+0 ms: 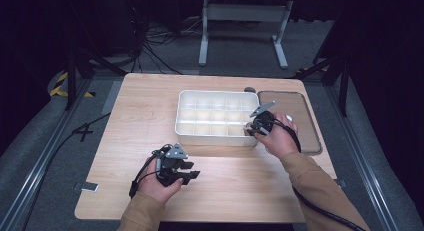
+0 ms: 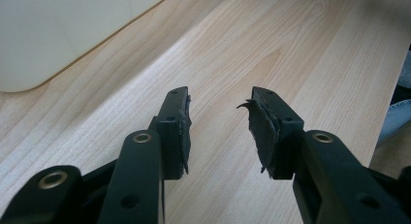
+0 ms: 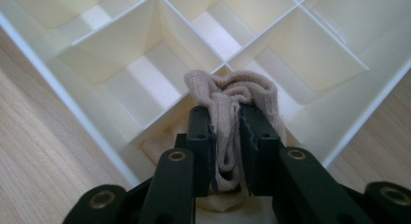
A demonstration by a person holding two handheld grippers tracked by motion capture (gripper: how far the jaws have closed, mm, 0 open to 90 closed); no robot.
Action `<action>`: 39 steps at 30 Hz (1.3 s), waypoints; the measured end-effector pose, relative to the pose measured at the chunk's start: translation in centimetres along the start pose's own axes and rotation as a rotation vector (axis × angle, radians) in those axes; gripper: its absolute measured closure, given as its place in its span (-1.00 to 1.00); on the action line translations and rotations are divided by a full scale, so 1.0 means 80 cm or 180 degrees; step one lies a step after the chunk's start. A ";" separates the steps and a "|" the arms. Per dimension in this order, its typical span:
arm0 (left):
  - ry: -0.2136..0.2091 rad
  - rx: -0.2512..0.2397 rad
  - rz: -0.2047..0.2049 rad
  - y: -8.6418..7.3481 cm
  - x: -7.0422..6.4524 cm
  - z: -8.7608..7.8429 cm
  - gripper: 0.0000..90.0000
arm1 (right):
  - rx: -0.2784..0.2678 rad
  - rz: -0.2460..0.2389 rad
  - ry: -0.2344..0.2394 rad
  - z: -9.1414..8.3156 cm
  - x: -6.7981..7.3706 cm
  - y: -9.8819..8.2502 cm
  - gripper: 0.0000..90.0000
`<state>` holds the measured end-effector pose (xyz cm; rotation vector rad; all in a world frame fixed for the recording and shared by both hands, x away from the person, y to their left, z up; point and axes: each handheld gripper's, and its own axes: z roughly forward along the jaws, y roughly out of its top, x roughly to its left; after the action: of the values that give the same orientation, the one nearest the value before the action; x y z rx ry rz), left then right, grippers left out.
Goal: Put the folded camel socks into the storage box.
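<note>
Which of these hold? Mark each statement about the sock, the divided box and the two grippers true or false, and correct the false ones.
1. The right gripper is clamped on a beige sock. True.
2. The left gripper holds a second sock. False: its jaws stand open over bare table, nothing between them.
3. The sock is over a corner compartment of the white divided box. True.
4. The clear lid covers the box. False: it lies on the table beside the box's right end.
5. The other compartments hold socks. False: those that show are empty.
</note>
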<state>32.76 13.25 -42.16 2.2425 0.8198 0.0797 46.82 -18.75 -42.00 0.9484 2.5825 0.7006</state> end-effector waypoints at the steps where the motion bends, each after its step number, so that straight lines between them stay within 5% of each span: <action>1: -0.0002 -0.0002 -0.0002 0.000 0.000 0.000 0.33 | 0.0029 0.0024 0.0016 0.001 -0.001 0.001 0.69; 6: 0.0009 0.0000 0.0010 0.000 0.000 -0.002 0.33 | 0.0144 0.0055 0.0006 0.003 0.000 0.006 0.69; 12: 0.0018 -0.0021 -0.0035 -0.001 0.002 -0.003 0.32 | 0.0058 0.0038 -0.0006 0.002 0.000 0.003 0.62; 16: 0.0018 -0.0031 -0.0054 -0.001 0.005 -0.005 0.29 | -0.0088 0.0201 0.0065 -0.006 -0.002 -0.001 0.41; 31: 0.0058 -0.0095 -0.0175 -0.006 0.011 -0.016 0.23 | -0.0812 0.0292 0.0184 -0.071 0.003 -0.017 0.15; 39: -0.0007 -0.0189 -0.0170 -0.005 0.014 -0.024 0.18 | -0.1077 0.0163 0.0281 -0.098 0.010 -0.040 0.08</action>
<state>32.85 15.30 -41.21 2.1634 0.8644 0.0754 41.17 -22.96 -37.29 0.8920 2.4091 1.1723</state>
